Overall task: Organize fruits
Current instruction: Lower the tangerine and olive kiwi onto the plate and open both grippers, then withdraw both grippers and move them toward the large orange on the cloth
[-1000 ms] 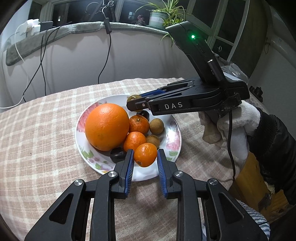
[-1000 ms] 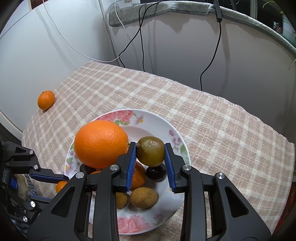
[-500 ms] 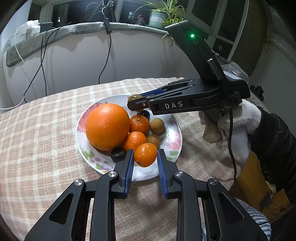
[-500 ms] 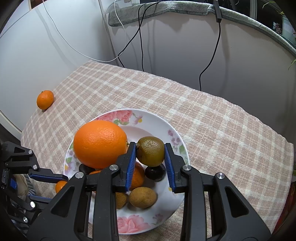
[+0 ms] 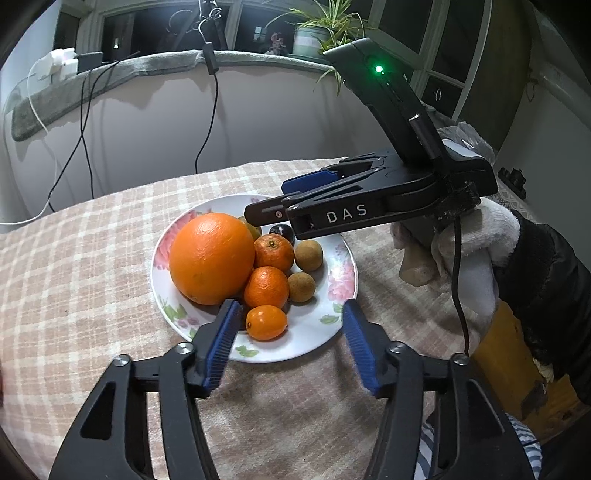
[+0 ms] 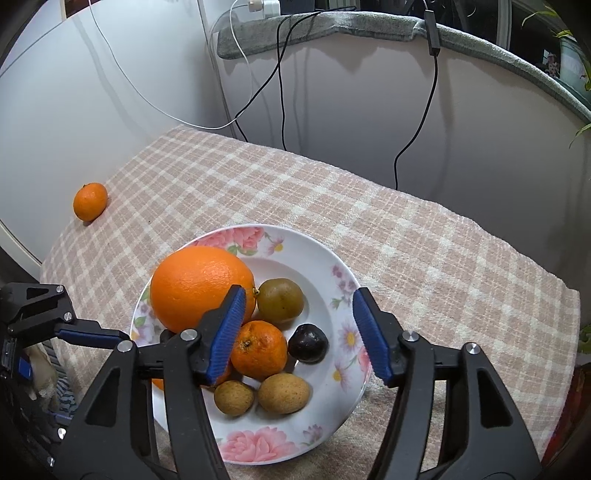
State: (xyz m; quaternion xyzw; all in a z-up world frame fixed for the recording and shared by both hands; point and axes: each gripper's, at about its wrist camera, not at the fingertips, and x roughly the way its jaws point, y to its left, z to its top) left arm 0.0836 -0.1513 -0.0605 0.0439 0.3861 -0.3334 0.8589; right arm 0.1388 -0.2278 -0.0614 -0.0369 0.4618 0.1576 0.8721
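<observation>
A floral plate (image 5: 314,336) (image 6: 325,280) on the checked cloth holds a big orange (image 5: 211,257) (image 6: 199,288), mandarins (image 5: 266,287) (image 6: 260,350), a small orange kumquat (image 5: 266,322), a green-brown fruit (image 6: 280,299), a dark plum (image 6: 307,343) and brown longans (image 6: 283,393). My left gripper (image 5: 291,334) is open, its pads either side of the kumquat, which lies on the plate. My right gripper (image 6: 297,330) is open above the plate, the green-brown fruit lying just beyond it. It shows from the side in the left wrist view (image 5: 273,203).
A loose mandarin (image 6: 90,201) lies on the cloth at the far left edge of the table, near the wall. Cables hang down the wall behind the table. A potted plant (image 5: 314,33) stands on the sill.
Both grippers opened. The left let go of the kumquat and the right let go of the green-brown fruit; both fruits now rest on the plate.
</observation>
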